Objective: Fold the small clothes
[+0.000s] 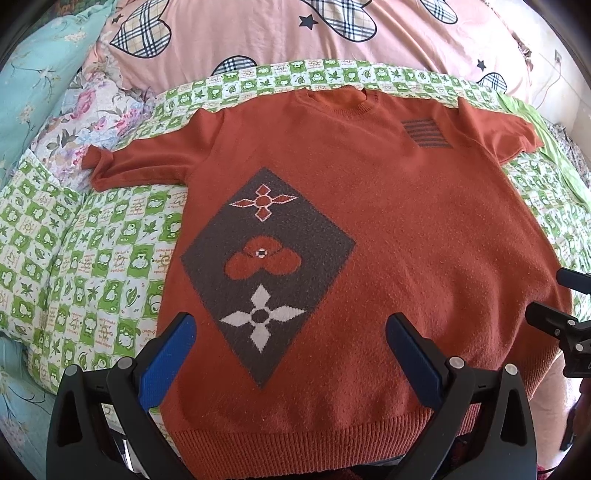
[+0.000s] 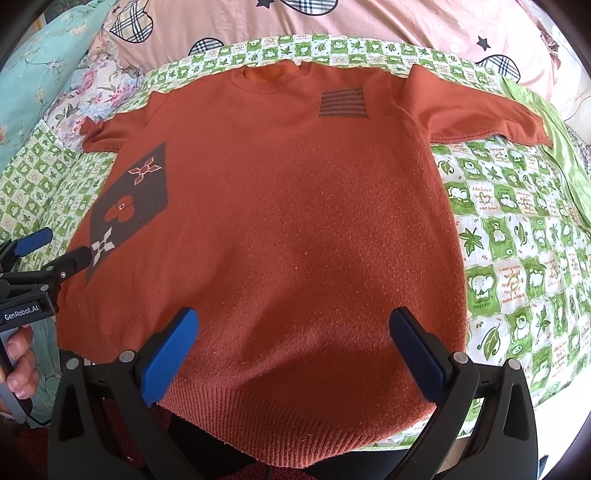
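Plainly, both sets of jaws stand spread wide with nothing between them. The left gripper (image 1: 291, 332) hangs over the lower part of the orange sweater (image 1: 369, 229), its blue pads (image 1: 168, 358) framing the bottom of the grey diamond motif (image 1: 266, 266) without gripping the knit. The right gripper (image 2: 293, 328) hovers likewise above the ribbed hem (image 2: 295, 417) at the sweater's other side, empty. The sweater lies flat, front up, sleeves out, on a green-and-white checked quilt (image 2: 517, 258), collar towards a pink pillow (image 1: 258, 33). A hand (image 2: 20, 365) grips the left tool's handle.
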A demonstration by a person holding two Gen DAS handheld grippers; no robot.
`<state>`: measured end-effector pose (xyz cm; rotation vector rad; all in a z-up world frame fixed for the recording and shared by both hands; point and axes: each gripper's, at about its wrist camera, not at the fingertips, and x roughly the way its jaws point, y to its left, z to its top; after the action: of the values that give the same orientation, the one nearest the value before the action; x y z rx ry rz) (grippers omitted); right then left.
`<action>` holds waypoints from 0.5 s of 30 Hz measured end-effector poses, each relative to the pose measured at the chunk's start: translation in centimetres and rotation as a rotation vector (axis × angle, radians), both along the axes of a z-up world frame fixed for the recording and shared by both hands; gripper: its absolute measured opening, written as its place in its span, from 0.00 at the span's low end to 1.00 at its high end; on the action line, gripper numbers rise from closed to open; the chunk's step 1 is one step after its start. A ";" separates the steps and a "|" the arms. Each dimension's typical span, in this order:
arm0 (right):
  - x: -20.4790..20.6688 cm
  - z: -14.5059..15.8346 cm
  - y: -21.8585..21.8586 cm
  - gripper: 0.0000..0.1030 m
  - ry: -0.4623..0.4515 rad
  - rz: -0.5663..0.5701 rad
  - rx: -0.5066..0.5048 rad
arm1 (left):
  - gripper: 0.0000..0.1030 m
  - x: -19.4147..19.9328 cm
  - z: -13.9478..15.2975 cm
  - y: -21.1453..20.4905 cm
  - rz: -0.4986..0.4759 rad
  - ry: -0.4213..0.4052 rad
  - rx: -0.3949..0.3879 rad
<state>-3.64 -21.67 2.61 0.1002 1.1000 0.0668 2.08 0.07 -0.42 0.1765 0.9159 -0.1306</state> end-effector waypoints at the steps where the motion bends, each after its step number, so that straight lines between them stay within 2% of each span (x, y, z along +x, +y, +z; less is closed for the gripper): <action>1: 0.0 0.0 0.0 1.00 -0.001 0.000 0.001 | 1.00 0.1 0.0 0.0 -0.002 -0.001 -0.001; 7: 0.3 -0.3 -0.4 1.00 0.018 -0.002 0.008 | 0.98 1.0 -0.2 0.1 -0.016 0.019 -0.038; 9: 0.5 -0.5 -0.7 1.00 0.040 -0.004 0.002 | 0.97 1.3 -0.1 0.0 -0.018 -0.002 -0.043; 15: 1.0 -0.3 -1.8 1.00 0.017 -0.017 0.034 | 0.97 2.0 0.5 -0.3 -0.016 -0.072 -0.026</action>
<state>-2.60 -23.45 2.26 0.1406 1.1150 0.0698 4.08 -0.22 0.12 0.1635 0.8404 -0.1496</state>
